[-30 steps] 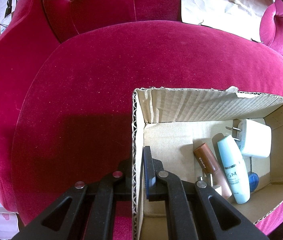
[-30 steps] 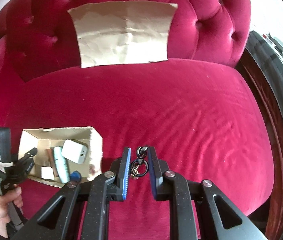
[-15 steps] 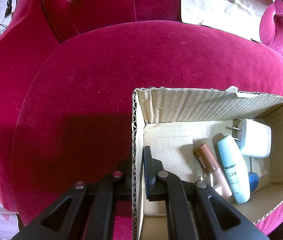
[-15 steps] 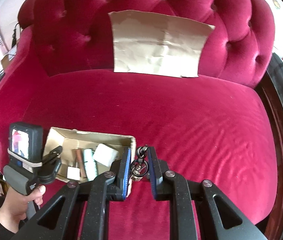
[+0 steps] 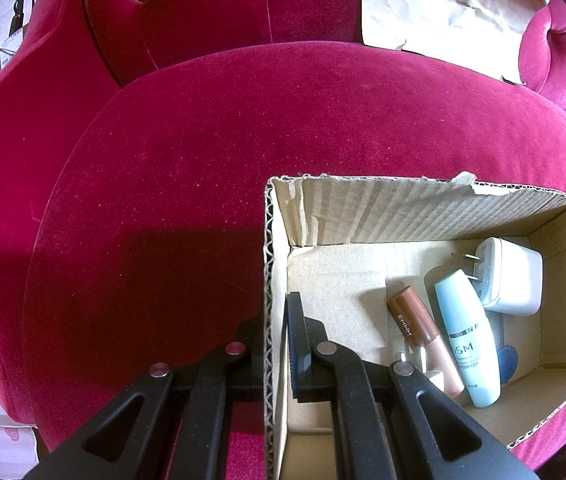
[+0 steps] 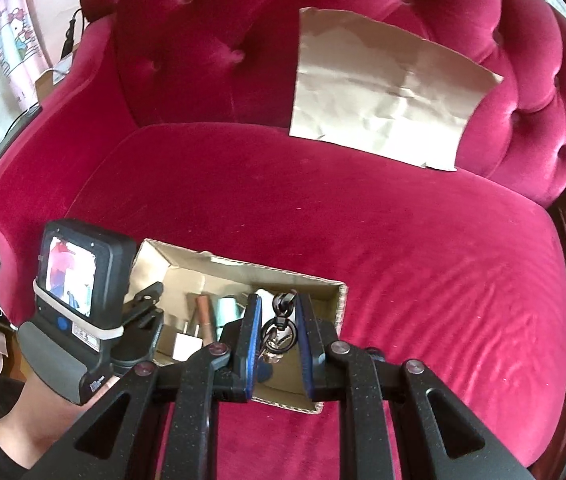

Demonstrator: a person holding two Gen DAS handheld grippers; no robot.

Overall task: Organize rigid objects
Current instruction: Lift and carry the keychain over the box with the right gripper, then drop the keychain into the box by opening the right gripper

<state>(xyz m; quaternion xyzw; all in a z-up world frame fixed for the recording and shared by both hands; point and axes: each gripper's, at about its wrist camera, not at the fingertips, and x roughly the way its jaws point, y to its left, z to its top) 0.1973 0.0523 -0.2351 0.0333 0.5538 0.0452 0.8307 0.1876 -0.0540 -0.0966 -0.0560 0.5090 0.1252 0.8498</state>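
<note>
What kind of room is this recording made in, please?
Probably a living room or bedroom in a home. The work surface is a tufted red velvet sofa, not a table. A cartoon-print curtain hangs at the left, and the cardboard box holds toiletries and a white plug adapter.

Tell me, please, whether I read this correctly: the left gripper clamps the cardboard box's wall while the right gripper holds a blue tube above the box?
Not quite. The right gripper holds a metal keyring, not a blue tube; the right wrist view shows it between the pads. The pale blue tube already lies in the cardboard box. The left gripper does clamp the wall.
</note>
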